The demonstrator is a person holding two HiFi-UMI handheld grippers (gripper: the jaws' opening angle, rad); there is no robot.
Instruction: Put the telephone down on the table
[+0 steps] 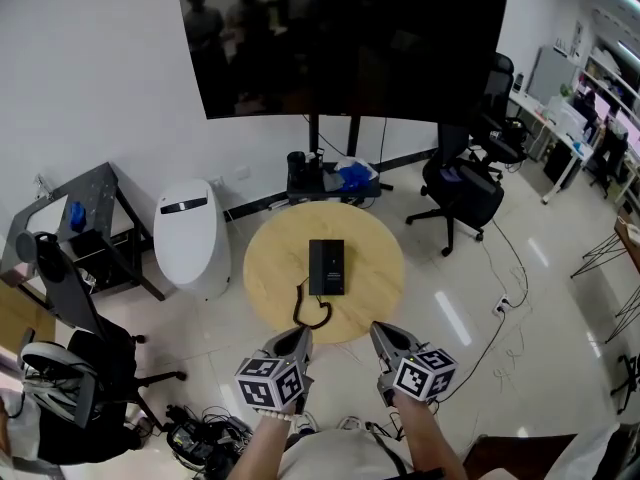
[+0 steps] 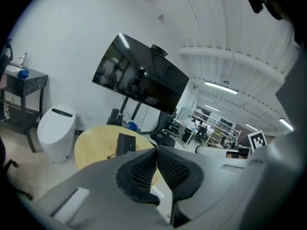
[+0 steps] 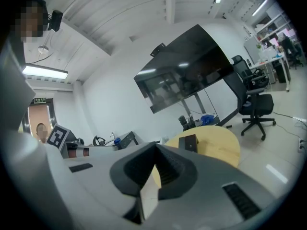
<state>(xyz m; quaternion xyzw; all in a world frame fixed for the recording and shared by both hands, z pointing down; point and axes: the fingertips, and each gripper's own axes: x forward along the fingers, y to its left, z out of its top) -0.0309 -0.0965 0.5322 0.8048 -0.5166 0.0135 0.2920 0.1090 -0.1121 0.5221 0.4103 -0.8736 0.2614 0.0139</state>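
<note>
Wood-topped round counter (image 1: 375, 268) is seen mid-frame in the head view, standing on a glossy pale floor (image 1: 500, 368). Black phone (image 1: 326, 266) is laid flat at the counter's middle, its long side running up-down in the frame. A dark cord (image 1: 312, 313) is curled just below the phone, by the counter's lower edge. Nothing is touching the phone.

Left tool (image 1: 303, 335) is held at lower centre-left, just below the counter's lower edge, tips aimed toward the cord. In the left gripper view its ribbed pads are seen pressed together at the tips, with nothing caught between them. The phone and counter are seen beyond them, left of the tips.

Right tool (image 1: 378, 330) is held at lower centre-right, near the counter's lower right edge and apart from the phone. In the right gripper view its jaws are likewise seen closed, tip to tip, and empty. The phone is seen beyond them, right of the tips.

Both tools are kept side by side, apart from each other, with marker cubes (image 1: 270, 381) facing the camera.

Big dark screen (image 1: 350, 38) is mounted on a stand at the upper centre. A white rounded unit (image 1: 190, 236) is placed left of the counter. A black chair (image 1: 462, 193) is parked at the right.
</note>
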